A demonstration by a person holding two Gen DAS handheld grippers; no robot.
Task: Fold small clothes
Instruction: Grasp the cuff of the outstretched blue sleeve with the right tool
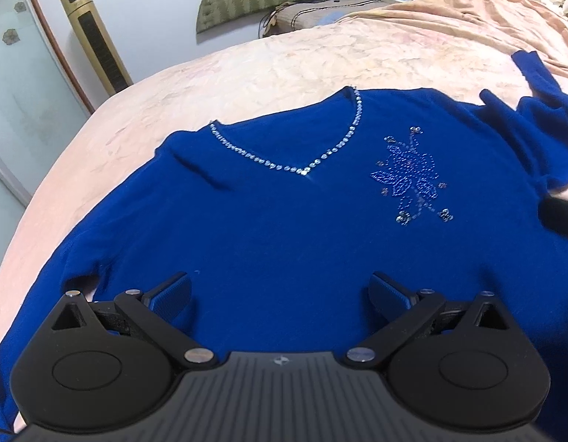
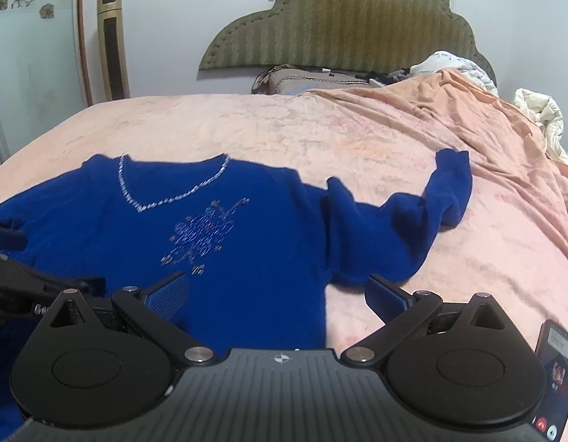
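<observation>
Left wrist view: my left gripper (image 1: 280, 294), fingers apart and empty, over the blue sweater (image 1: 284, 202), which lies flat on the bed (image 1: 284, 59) ahead of them.

Right wrist view: my right gripper (image 2: 278, 294), fingers apart, straddling the sweater's side edge. Crumpled sleeve (image 2: 431, 199) beyond my right finger. Risk: pinching bedsheet with knit; beadwork (image 2: 202, 235) snagging.

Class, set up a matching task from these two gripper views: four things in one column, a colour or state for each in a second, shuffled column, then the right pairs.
Things:
1. sweater
2. bedspread
3. headboard
4. phone

Descriptions:
A. olive green, padded
B. screen lit
C. deep blue, laid flat
D. pale pink

Pairs: 1-C, 2-D, 3-A, 4-B
</observation>
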